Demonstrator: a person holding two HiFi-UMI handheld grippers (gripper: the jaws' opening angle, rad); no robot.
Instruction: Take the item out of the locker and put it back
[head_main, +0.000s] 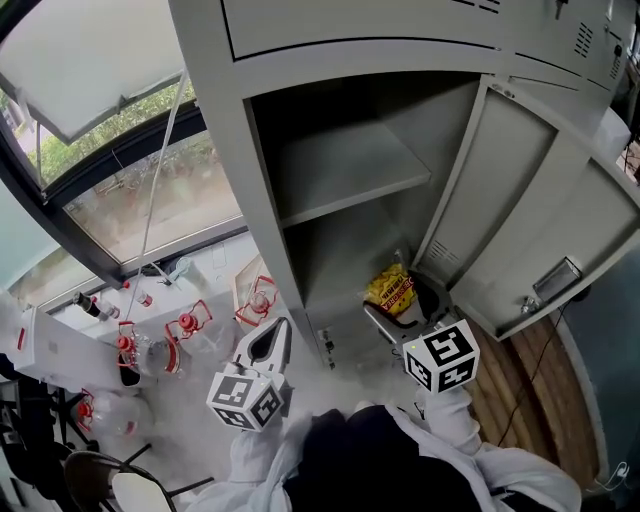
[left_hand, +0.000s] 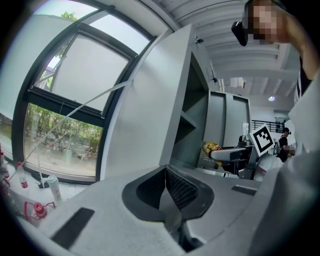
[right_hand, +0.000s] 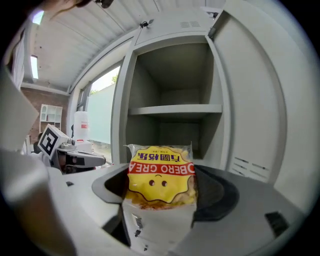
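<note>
Plainly | right gripper view: right claw (right_hand: 165, 186) clamps snack packet (right_hand: 161, 172) | head view: partly

The locker (head_main: 230, 190) is showing smooth grey painted metal with a dull sheen. The snack packet (right_hand: 161, 175) is gleaming as glossy yellow plastic film, clear and crinkled lower down. The left gripper (left_hand: 165, 170) is looking like matt grey plastic, its pad (left_hand: 181, 189) showing a rough black weave. The floorboards (head_main: 525, 385) are looking like wood
</note>
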